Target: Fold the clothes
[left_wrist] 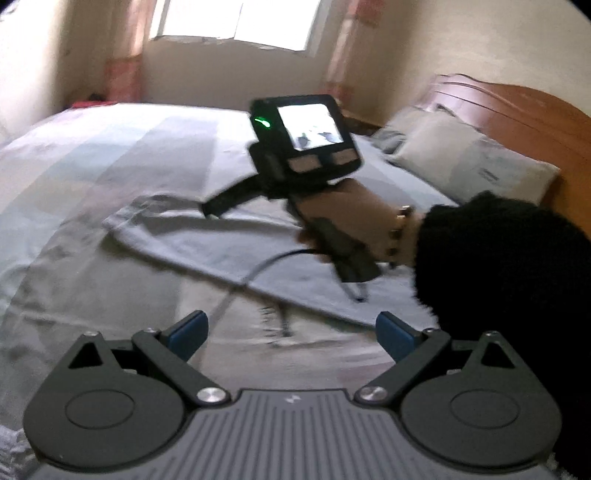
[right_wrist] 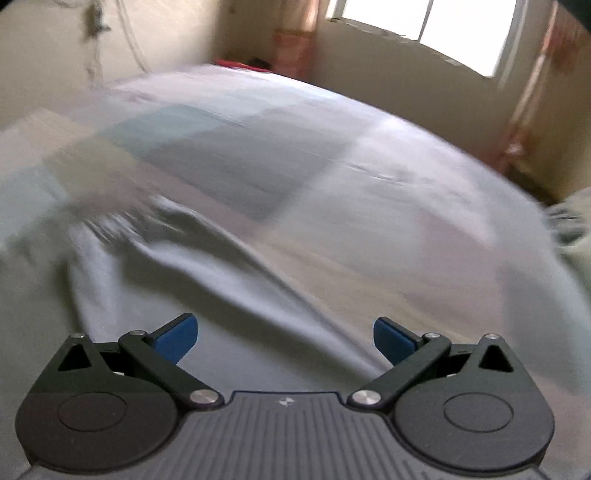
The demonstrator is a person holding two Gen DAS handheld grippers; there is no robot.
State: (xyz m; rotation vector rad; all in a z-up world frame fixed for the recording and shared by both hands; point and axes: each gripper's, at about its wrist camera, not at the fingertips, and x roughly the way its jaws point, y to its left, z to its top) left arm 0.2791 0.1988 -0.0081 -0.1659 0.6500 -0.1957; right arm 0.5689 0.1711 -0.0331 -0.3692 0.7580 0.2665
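A pale grey-blue garment (left_wrist: 207, 247) lies spread and slightly rumpled on the bed, running from the left middle toward the lower right. My left gripper (left_wrist: 291, 338) hovers above its near edge, open, with nothing between the blue pads (left_wrist: 188, 334). A hand in a black sleeve (left_wrist: 498, 258) holds my right gripper (left_wrist: 212, 208) over the garment's far left end, its screen lit. In the right wrist view the right gripper (right_wrist: 284, 339) stands open just above the garment (right_wrist: 184, 266), whose blurred edge runs diagonally under it.
The bed (left_wrist: 92, 147) has a patchwork sheet of pale blocks. Pillows (left_wrist: 461, 158) and a wooden headboard (left_wrist: 524, 110) are at the right. A bright window (left_wrist: 236, 18) and curtains stand behind the bed. A cable (left_wrist: 258, 273) hangs from the right gripper over the garment.
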